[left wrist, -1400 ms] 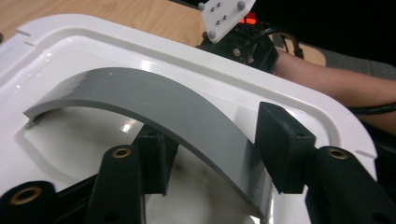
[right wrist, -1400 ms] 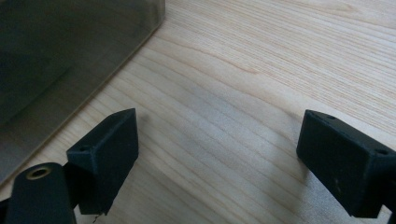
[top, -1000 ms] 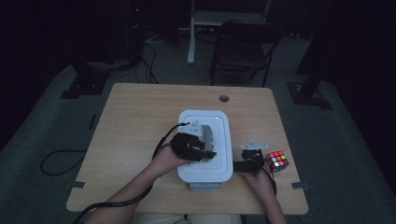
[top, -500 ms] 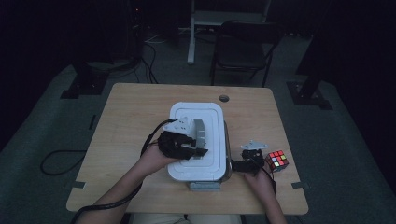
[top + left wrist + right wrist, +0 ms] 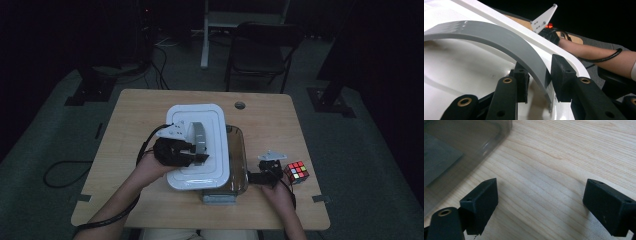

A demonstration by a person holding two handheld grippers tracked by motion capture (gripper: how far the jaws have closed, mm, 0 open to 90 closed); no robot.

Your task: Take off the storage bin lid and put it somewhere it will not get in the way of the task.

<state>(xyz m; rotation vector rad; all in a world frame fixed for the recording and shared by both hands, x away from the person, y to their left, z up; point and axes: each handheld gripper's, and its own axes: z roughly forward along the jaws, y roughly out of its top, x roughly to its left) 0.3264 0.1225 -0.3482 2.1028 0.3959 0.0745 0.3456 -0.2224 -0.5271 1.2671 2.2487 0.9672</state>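
My left gripper (image 5: 200,157) is shut on the grey arched handle (image 5: 200,136) of a white lid (image 5: 212,125). It holds the lid a little above and to the left of a smoky clear box (image 5: 237,160). In the left gripper view both pads clamp the handle (image 5: 499,37) over the lid's white top (image 5: 461,65), with my left gripper (image 5: 540,75) pinching it near one end. My right gripper (image 5: 250,176) rests open on the table just right of the box. The right gripper view shows its jaws (image 5: 540,195) spread wide over bare wood beside the box wall (image 5: 461,142).
A colour puzzle cube (image 5: 296,172) lies on the wooden table (image 5: 140,115) right of my right hand. A grey latch (image 5: 219,198) sticks out at the box's near end. A cable hole (image 5: 240,105) sits near the far edge. A chair (image 5: 260,50) stands beyond the table.
The left gripper has carried the white lid up and to the left, uncovering the right side of the box. The right gripper has stayed where it was.
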